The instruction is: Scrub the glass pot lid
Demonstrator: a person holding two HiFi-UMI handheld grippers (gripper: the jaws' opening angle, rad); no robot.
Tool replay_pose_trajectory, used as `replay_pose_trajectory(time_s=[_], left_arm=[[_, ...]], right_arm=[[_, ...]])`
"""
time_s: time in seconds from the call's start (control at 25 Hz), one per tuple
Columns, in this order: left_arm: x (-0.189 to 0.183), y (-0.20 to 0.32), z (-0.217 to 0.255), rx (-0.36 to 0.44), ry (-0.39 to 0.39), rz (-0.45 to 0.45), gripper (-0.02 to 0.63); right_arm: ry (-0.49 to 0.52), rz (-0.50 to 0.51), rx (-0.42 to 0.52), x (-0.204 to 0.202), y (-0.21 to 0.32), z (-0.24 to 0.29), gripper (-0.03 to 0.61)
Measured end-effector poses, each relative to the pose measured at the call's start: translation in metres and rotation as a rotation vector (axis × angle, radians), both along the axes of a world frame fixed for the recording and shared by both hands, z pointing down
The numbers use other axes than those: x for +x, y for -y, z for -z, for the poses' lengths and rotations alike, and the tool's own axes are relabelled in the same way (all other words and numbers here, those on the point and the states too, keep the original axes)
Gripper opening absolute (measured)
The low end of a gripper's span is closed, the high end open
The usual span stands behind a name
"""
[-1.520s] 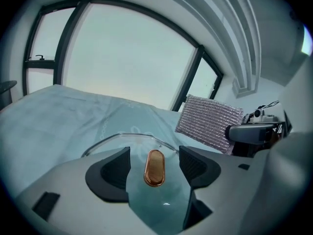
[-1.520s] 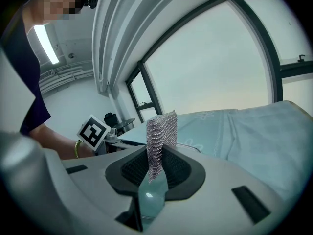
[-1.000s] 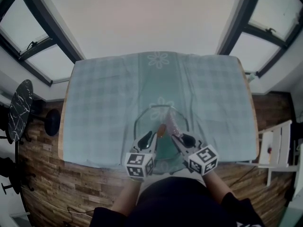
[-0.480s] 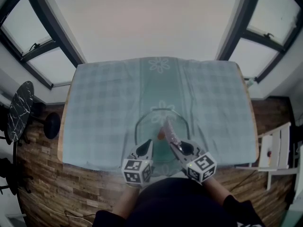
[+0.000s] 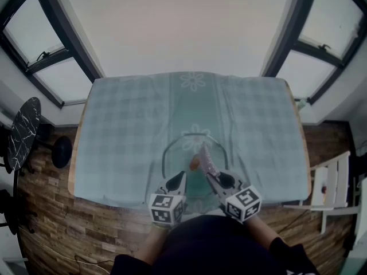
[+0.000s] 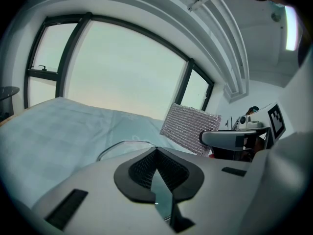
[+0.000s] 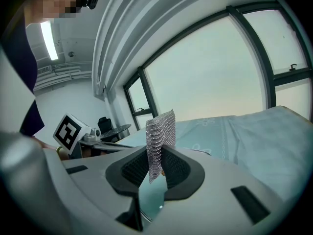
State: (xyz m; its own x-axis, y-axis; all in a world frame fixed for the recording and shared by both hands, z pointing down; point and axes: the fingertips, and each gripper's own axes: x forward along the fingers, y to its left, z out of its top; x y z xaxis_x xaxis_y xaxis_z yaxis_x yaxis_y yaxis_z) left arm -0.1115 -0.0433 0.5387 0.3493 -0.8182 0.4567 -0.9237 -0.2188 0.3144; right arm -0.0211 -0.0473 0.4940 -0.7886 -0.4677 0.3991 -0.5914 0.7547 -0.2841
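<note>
The glass pot lid (image 5: 182,153) lay flat on the near middle of the table, on a pale green checked tablecloth (image 5: 126,125), with its brown knob (image 5: 195,164) up. Over the knob stood a metal mesh scrubber (image 5: 205,158), pinched upright between the clenched jaws of the right gripper (image 5: 210,175), which reached in from the near right. The left gripper (image 5: 181,177) sat over the lid's near left part with its jaws pressed together; nothing showed between them, and the lid's rim (image 6: 122,145) curved just beyond their tips. Further left, on the wooden floor (image 5: 51,222), stood a dark round side table (image 5: 23,133); a white chair (image 5: 330,176) stood to the right.
</note>
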Motion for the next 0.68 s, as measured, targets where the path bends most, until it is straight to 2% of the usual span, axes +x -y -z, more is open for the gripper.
replay_pose_trajectory(time_s=[0.2,0.68], left_arm=[[-0.002,0.001,0.0,-0.007,-0.003,0.015,0.002],[0.0,0.003,-0.002,-0.019,-0.017,0.014,0.002]], right_arm=[[0.022,0.024,0.029,-0.004,-0.002,-0.002,0.073],[0.054,0.06,0.032,-0.011,-0.007,0.0,0.074]])
